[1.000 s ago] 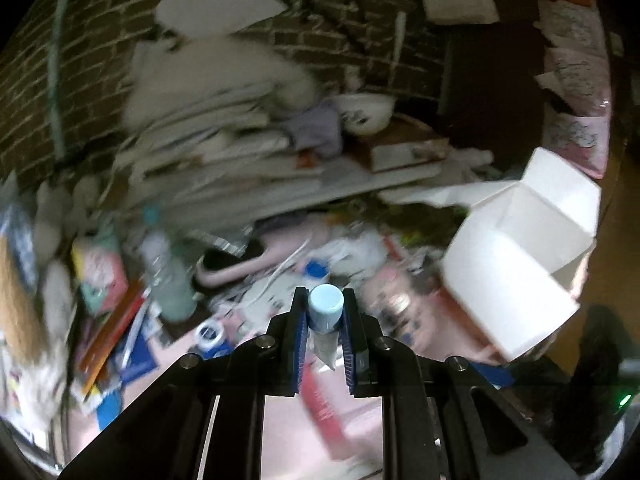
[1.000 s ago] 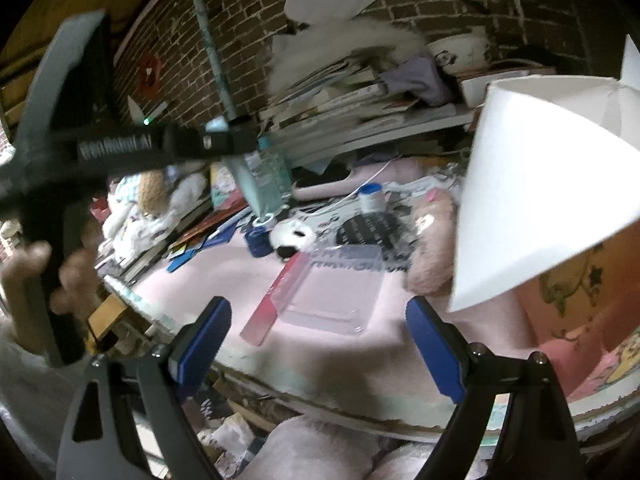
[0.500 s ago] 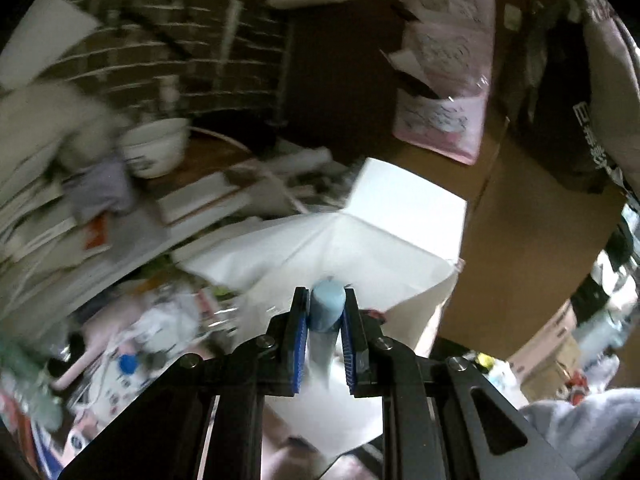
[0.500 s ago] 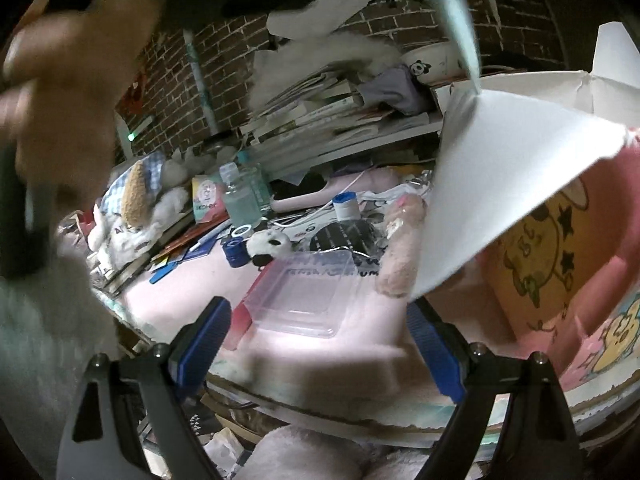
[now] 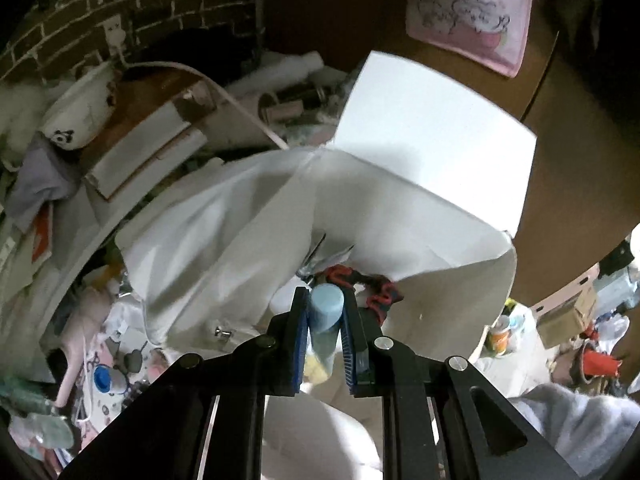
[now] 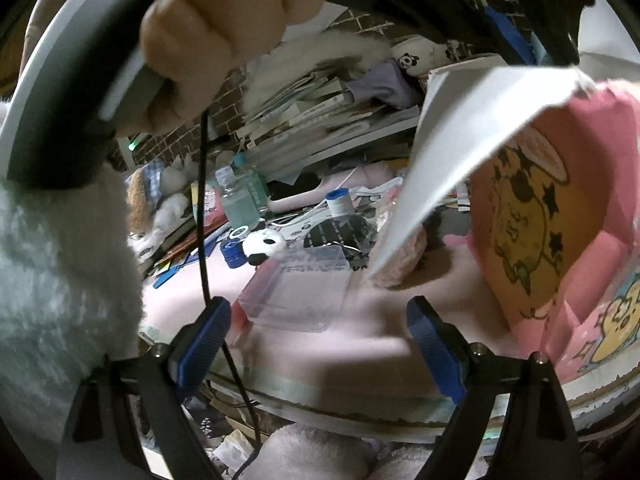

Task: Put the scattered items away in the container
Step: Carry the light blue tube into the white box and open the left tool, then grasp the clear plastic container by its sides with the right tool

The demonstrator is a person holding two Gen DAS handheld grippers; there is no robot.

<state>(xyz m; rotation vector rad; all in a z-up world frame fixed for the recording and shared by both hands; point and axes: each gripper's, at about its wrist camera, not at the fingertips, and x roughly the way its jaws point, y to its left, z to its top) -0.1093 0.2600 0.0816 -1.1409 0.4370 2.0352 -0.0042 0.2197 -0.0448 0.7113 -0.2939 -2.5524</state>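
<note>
One blue-capped tube (image 5: 326, 322) sits clamped in the left gripper (image 5: 325, 336), cap pointing forward along the fingers, above the open white box (image 5: 400, 200) holding a red scrunchie (image 5: 370, 286). Right gripper (image 6: 318, 346) gapes wide, holding nothing.

- The left gripper (image 5: 325, 334), which a second ago hung over the cluttered pink table, is now above the open white box (image 5: 400, 184), looking down into it.
- The blue-capped tube (image 5: 326, 320) has travelled with it and now hangs over the box's inside, near a red scrunchie (image 5: 380, 288), perhaps already low between the walls.
- In the right wrist view, the person's hand (image 6: 224, 28) has swept from the left edge to the top, close to the lens.
</note>
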